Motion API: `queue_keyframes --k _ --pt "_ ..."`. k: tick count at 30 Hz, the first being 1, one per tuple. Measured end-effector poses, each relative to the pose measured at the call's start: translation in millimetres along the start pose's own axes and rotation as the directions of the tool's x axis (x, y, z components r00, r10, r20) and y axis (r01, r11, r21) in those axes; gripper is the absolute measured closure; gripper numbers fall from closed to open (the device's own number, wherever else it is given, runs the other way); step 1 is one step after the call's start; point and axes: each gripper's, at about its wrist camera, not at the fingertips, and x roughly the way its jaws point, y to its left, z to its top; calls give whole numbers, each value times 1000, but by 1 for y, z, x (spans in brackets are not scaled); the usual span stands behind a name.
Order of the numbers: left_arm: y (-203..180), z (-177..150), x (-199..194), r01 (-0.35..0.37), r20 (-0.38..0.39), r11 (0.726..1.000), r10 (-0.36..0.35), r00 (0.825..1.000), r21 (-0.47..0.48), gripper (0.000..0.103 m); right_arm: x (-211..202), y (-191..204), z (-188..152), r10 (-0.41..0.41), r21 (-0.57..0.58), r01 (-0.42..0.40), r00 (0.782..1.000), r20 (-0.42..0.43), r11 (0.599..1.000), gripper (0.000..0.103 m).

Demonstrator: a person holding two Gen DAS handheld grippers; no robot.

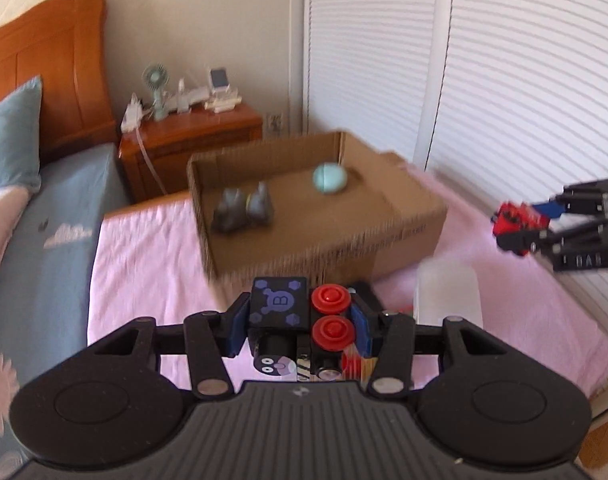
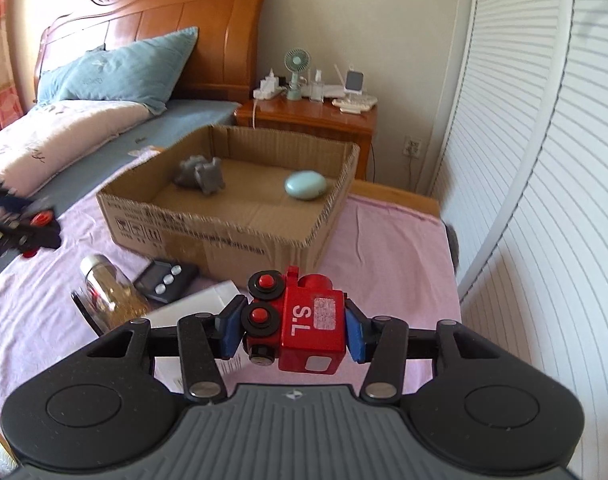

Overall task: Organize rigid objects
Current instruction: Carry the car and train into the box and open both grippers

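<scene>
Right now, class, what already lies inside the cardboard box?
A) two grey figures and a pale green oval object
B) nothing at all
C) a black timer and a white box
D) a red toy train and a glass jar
A: the right wrist view shows the cardboard box holding two grey figures and a pale green oval object.

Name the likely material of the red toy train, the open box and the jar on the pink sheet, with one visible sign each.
Red toy train: probably painted wood; blocky body, glossy red coat. Open box: corrugated cardboard; brown, fluted cut edges, matte. Jar: clear glass or plastic, uncertain which; contents show through, shiny metal-looking lid.
</scene>
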Motion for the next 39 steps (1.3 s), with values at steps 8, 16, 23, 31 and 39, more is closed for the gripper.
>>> queue_keyframes --k 8,16,23,31,39 --pt "6 50 63 -36 10 999 36 999 15 54 10 8 30 34 -28 -33 999 36 999 48" --pt "15 36 64 -57 7 997 58 998 -51 10 28 7 45 57 -6 -57 998 15 998 48" --pt "2 6 28 -89 -23 995 88 996 -46 6 41 11 60 58 0 -58 998 6 998 48" --pt "-7 -18 1 -112 0 987 112 994 -113 4 73 13 91 47 17 -47 998 -36 999 48" --pt "-6 -25 -13 -124 13 983 127 992 -137 4 128 3 119 17 65 -10 994 -112 998 48"
